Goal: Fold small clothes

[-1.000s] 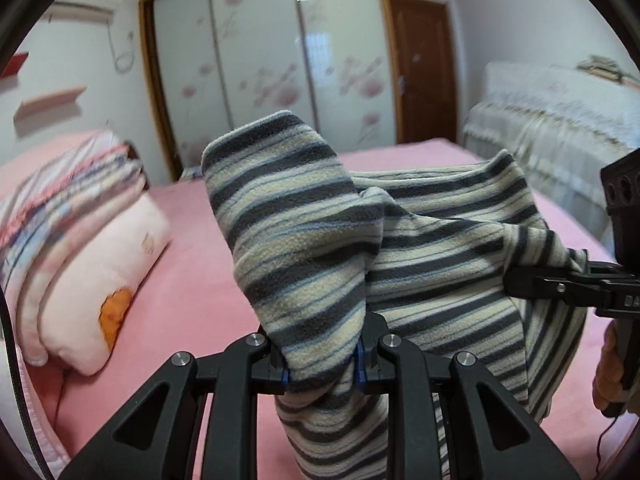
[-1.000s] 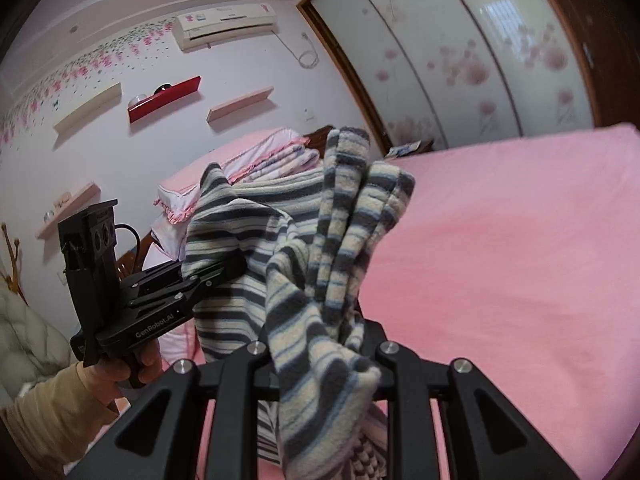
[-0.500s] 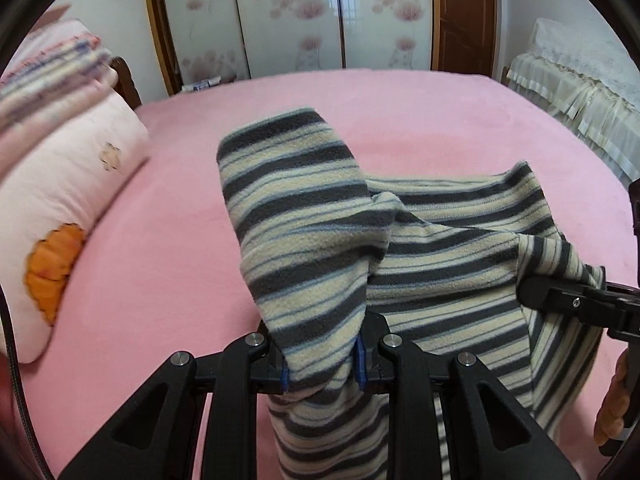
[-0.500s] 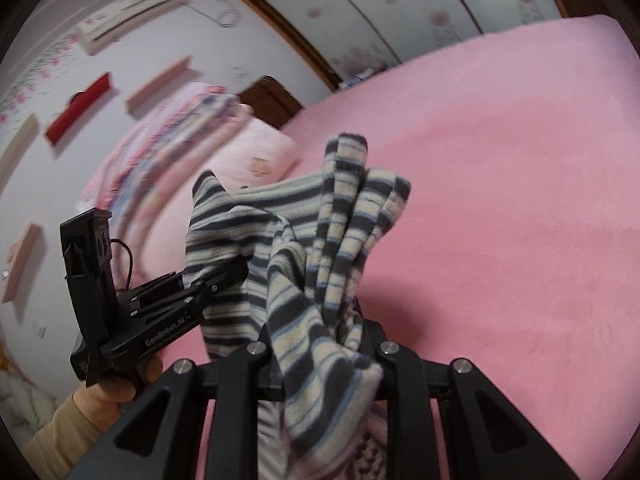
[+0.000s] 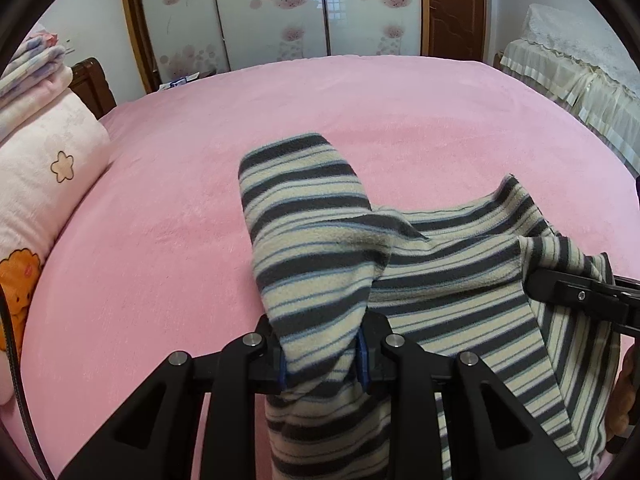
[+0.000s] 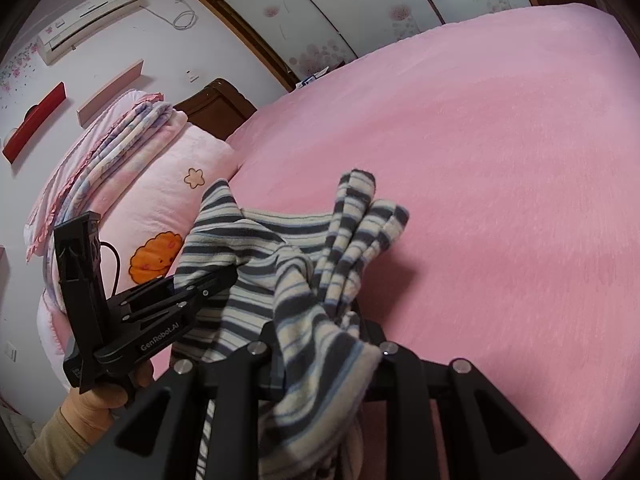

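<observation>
A small striped fleece garment [image 5: 440,264], grey, cream and blue, hangs between both grippers above the pink bed [image 5: 280,120]. My left gripper [image 5: 322,360] is shut on one bunched edge of it; cloth flops forward over the fingers. My right gripper [image 6: 320,344] is shut on the other edge, with folds of the striped garment [image 6: 352,232] standing up past the jaws. The right gripper shows at the right of the left wrist view [image 5: 576,296], and the left gripper at the left of the right wrist view [image 6: 216,280].
A pink pillow [image 5: 44,176] with a flower and an orange print lies at the left, with folded quilts [image 6: 108,148] stacked on it by the dark headboard [image 6: 216,104]. Wardrobe doors [image 5: 312,12] stand beyond the bed. A lace-covered cabinet [image 5: 572,64] stands at the right.
Both grippers have tilted down and lowered toward the bed with the garment still held. The view now shows mostly bed instead of wall and wardrobe.
</observation>
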### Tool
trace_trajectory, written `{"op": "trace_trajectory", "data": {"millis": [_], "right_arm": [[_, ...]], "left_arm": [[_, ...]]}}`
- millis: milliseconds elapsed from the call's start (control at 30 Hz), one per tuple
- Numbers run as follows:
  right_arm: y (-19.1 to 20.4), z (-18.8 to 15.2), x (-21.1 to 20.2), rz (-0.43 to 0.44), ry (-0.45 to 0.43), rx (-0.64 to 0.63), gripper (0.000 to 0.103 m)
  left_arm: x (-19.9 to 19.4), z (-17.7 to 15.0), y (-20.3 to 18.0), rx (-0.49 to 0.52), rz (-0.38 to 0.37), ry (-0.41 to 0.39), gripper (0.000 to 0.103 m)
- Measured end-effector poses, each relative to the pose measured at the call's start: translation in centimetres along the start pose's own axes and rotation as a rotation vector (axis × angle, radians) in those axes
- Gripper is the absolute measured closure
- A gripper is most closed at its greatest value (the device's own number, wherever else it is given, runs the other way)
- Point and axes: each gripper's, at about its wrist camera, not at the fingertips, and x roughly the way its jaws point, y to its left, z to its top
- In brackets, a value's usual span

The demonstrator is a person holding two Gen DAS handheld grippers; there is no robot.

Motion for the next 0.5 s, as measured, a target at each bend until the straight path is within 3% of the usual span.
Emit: {"op": "trace_trajectory", "data": {"millis": [67,167,233,333,500], "right_arm": [[-0.6,-0.1,0.6,-0.006,0.013,0.009,0.082],[-1.0,-1.0,1.3,-0.052,0.045,-0.012,0.080],[-1.1,-1.1,1.3,-0.077,0.055,-0.028,0.068],[-0.9,-0.9,0.0,-0.115,0.049,-0.031,0.055],[-0.4,-1.4,-4.5,-0.165,0.027,-0.060,0.052]], "left_arm": [[0.9,-0.8,0.2,-0.008,-0.002,0.034,0.070],[1.9,-1.3,1.0,-0.043,0.029,0.048,0.040],[1.3,-1.4,1.8,-0.081,0.045,0.029,0.022],[-0.3,-1.8,3.3,-0.126,0.038,0.001,0.017],[-4.6,-3.9,4.0,-0.123,0.083,-0.025,0.017]]}}
